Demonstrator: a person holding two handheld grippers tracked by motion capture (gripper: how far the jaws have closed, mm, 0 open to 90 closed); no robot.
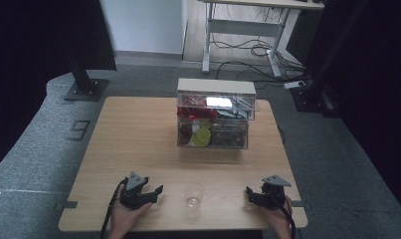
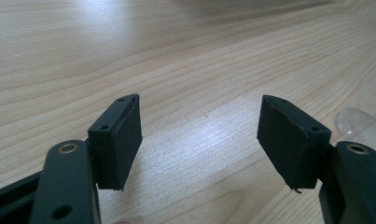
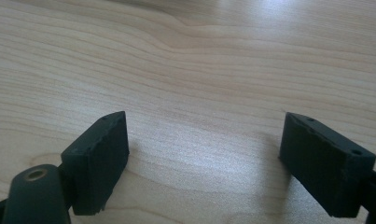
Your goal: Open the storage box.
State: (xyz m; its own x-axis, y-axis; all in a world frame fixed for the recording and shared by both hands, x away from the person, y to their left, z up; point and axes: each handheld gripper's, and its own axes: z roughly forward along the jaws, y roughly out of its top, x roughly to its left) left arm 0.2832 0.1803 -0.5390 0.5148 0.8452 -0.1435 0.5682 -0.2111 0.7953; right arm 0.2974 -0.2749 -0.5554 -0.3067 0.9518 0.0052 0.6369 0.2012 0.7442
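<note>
1. The left gripper (image 1: 147, 191), black and two-jawed with a grey three-cornered plate on top, rests near the front edge of the light wooden table (image 1: 138, 134). Its jaws stand spread with nothing between them; in the left gripper view (image 2: 199, 140) bare wood lies between the pads.
2. The small clear plastic cup (image 1: 193, 193) stands upright on the table, between the two grippers and near the front edge. It lies just to the right of the left gripper, whose jaws point towards it; its rim edges into the left gripper view (image 2: 358, 126) at the right.
3. The cup's long axis is vertical, mouth up, so I judge a level pinch across its wall would suit.
4. The right gripper (image 1: 255, 195) sits farther from the cup than the left one does. Its jaws are spread and empty too, over bare wood (image 3: 204, 154).
5. Well behind the cup stands a clear plastic two-tier organiser box (image 1: 214, 119) holding red and yellow items.
</note>
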